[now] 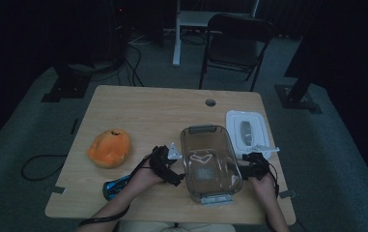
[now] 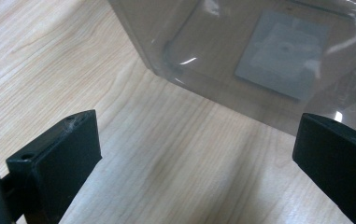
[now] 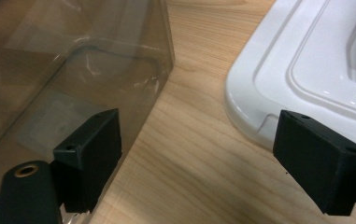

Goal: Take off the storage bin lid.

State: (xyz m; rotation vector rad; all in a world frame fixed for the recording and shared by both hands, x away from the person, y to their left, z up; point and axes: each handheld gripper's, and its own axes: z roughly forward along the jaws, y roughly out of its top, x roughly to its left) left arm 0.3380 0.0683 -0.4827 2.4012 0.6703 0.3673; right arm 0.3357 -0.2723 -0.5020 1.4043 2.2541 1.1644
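The clear plastic container (image 1: 209,164) stands on the wooden table (image 1: 143,111), near the front edge and a little to the right of the middle, and one gripper waits on each of its long sides. I judge this placing is on purpose: with a gripper at both sides, the person can take the container by its two walls together and lift or shift it without tilting. The left gripper (image 1: 169,166) is spread wide; in the left gripper view its jaws stand far apart over bare wood, with the container wall (image 2: 241,60) just ahead and not between them. The right gripper (image 1: 251,166) is also spread; in the right gripper view one jaw lies against or just beside the transparent wall (image 3: 96,70) and the other is next to the white lid (image 3: 316,60), so it grips nothing yet. The white lid (image 1: 247,130) lies flat to the right of the container, probably put aside so the box is open. I count one container, one lid, two grippers, one orange soft toy (image 1: 109,147) at the left, and one small blue object (image 1: 116,186) near the left hand, which I cannot identify.
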